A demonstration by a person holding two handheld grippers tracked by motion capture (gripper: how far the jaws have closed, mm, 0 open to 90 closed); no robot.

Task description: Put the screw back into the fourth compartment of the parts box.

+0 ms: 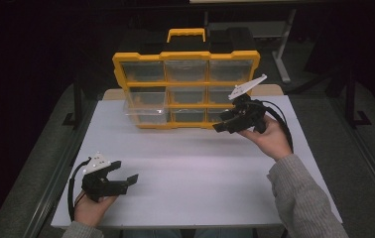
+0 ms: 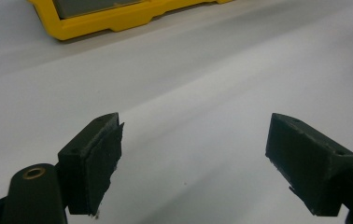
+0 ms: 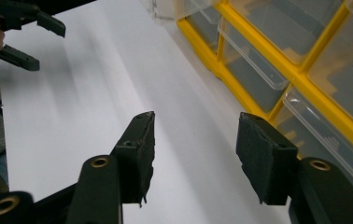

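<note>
**Two open tools at a yellow drawer organiser**

High view: a yellow organiser [image 1: 186,89] with a grid of clear plastic drawers and a yellow carry handle stands upright at the far edge of the white counter [image 1: 195,168]. One clear drawer [image 1: 146,111] at its lower left juts out from the frame. The right tool [image 1: 220,126] hangs just before the organiser's lower right corner, jaws spread and nothing between them. The left tool [image 1: 131,181] is near the counter's front left, well apart from the organiser, jaws released. Between the two lies a broad bare stretch of smooth matte counter — plenty of room on every side.

Left gripper view: the left tool [image 2: 193,149] shows two blocky black jaws with rough, frayed pads, set wide over the plain counter [image 2: 212,70]; the organiser's yellow base [image 2: 118,18] runs along the top edge.

Right gripper view: the right tool [image 3: 193,149] is released — its jaws stand apart over the counter [image 3: 95,84], empty. Close on the right, the organiser's yellow ribs [image 3: 258,60] frame glossy clear drawers [image 3: 254,65]. The left tool [image 3: 30,39] shows far off, top left. No writing can be read.
</note>
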